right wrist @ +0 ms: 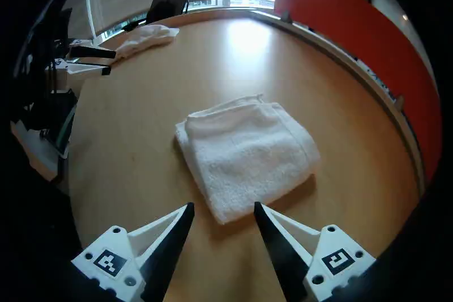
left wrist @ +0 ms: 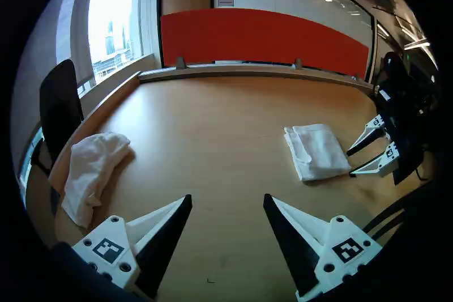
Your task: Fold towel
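Note:
A white towel (right wrist: 249, 154), folded into a thick rectangle, lies flat on the wooden table (right wrist: 141, 132). My right gripper (right wrist: 223, 207) hovers open just short of the towel's near edge, touching nothing. In the left gripper view the same folded towel (left wrist: 317, 150) lies to the right. The right gripper (left wrist: 355, 163) stands open beside its right edge. My left gripper (left wrist: 227, 199) is open over bare table, well away from both cloths. A second white towel (left wrist: 93, 171), crumpled, lies at the table's left edge; it also appears in the right gripper view as the crumpled towel (right wrist: 144, 37) far across the table.
A red partition (left wrist: 260, 35) runs along the far side of the table (left wrist: 226, 120). A black chair (left wrist: 56, 109) stands by the window at the left, near the crumpled towel. In the right gripper view, the left gripper (right wrist: 107, 61) sits at the table's left edge.

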